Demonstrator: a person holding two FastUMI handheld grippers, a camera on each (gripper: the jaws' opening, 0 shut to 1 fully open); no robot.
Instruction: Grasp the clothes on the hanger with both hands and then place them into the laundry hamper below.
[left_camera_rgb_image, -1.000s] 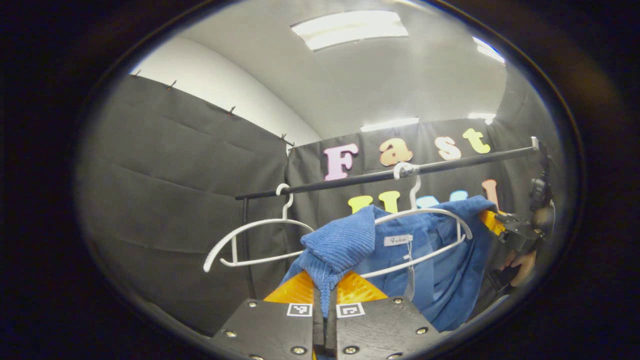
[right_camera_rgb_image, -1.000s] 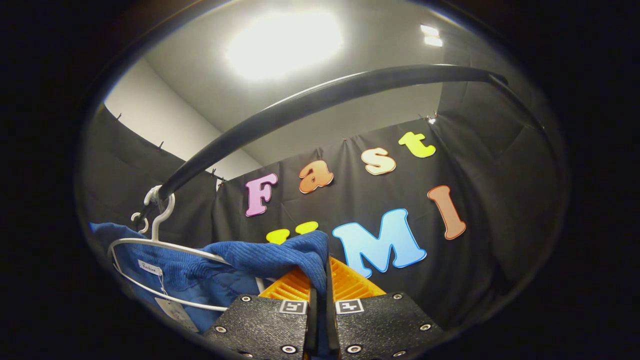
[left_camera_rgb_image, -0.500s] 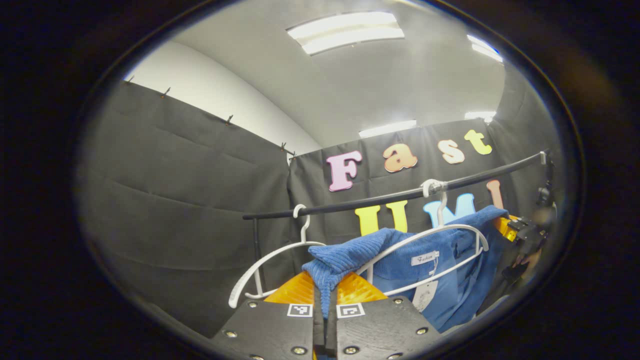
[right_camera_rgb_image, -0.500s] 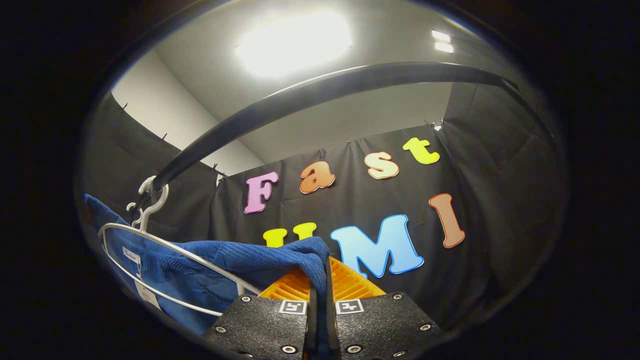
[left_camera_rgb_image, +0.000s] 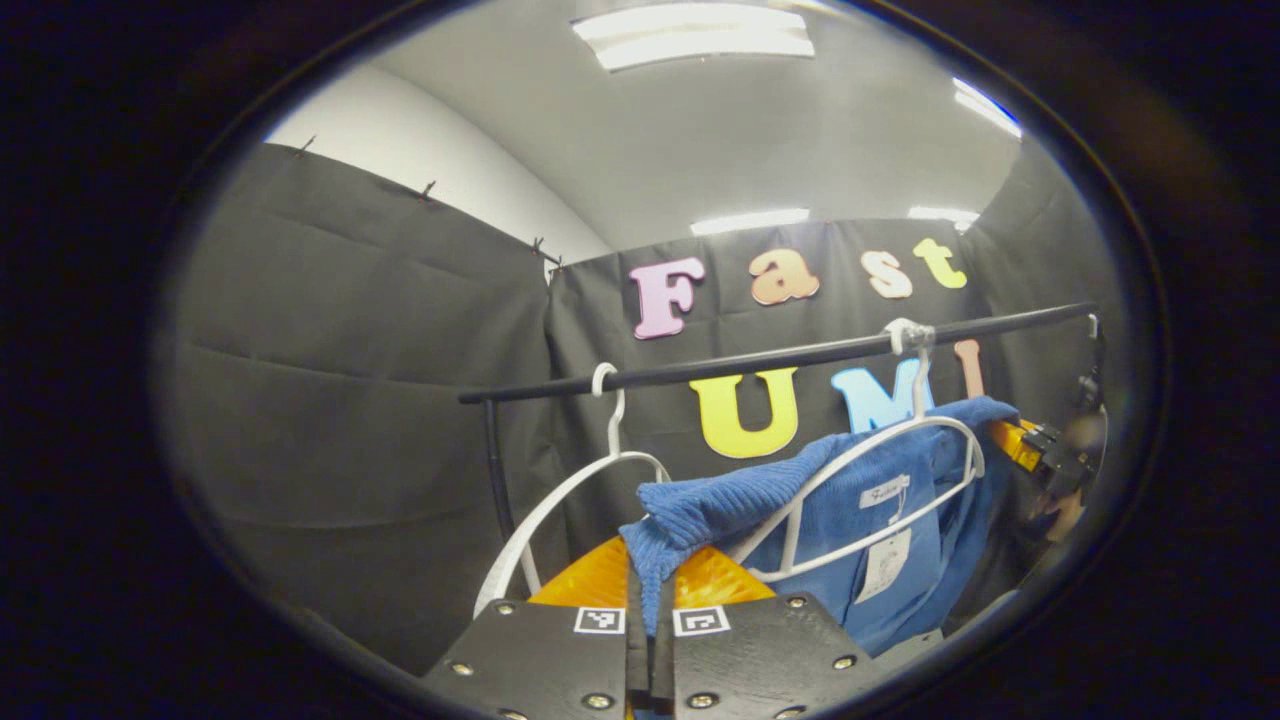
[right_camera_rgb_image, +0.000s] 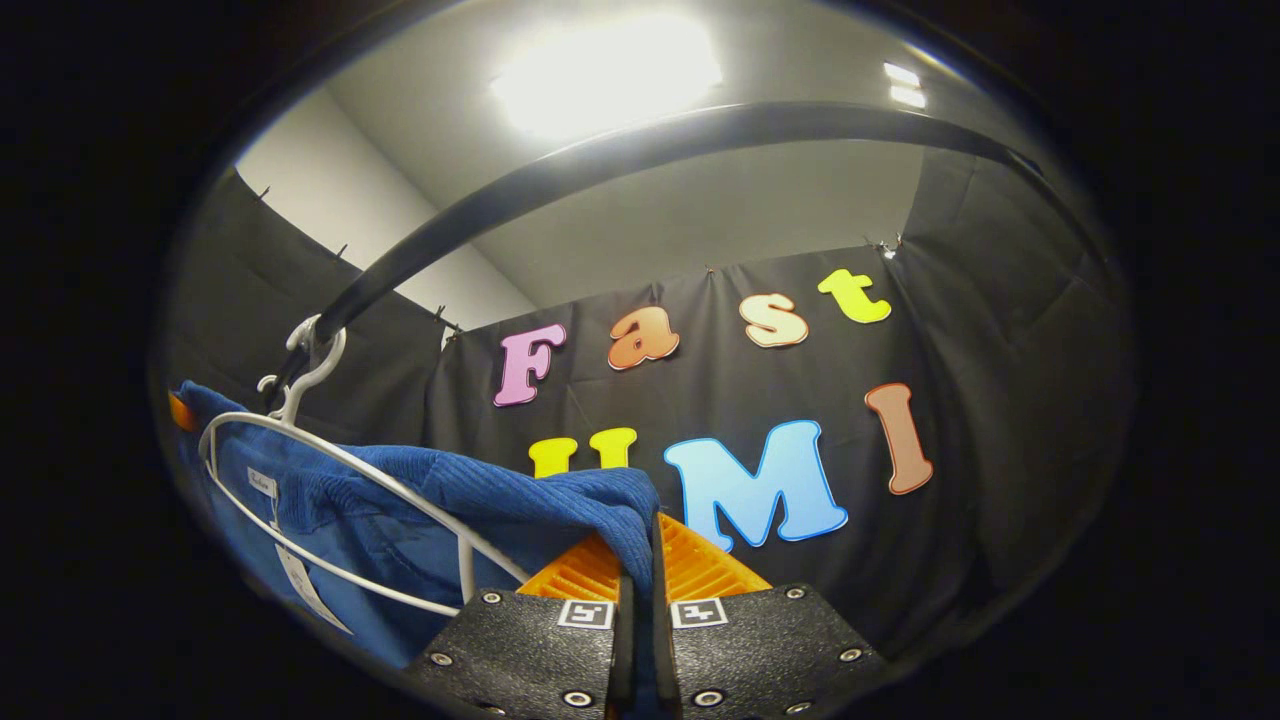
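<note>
On the rail (left_camera_rgb_image: 760, 357), an empty hanger (left_camera_rgb_image: 560, 510); both grippers (left_camera_rgb_image: 650, 600) (right_camera_rgb_image: 640, 590) pinch the blue garment (left_camera_rgb_image: 880, 520).

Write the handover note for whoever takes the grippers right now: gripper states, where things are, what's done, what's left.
Left gripper: shut on one shoulder of the blue garment.
Right gripper: shut on the other shoulder.
The garment is partly pulled off its white hanger, which hangs on the black rail. An empty white hanger hangs beside it.
Done: both grasps.
Left: pull the garment free of the hanger, lower it into the hamper, release.
</note>
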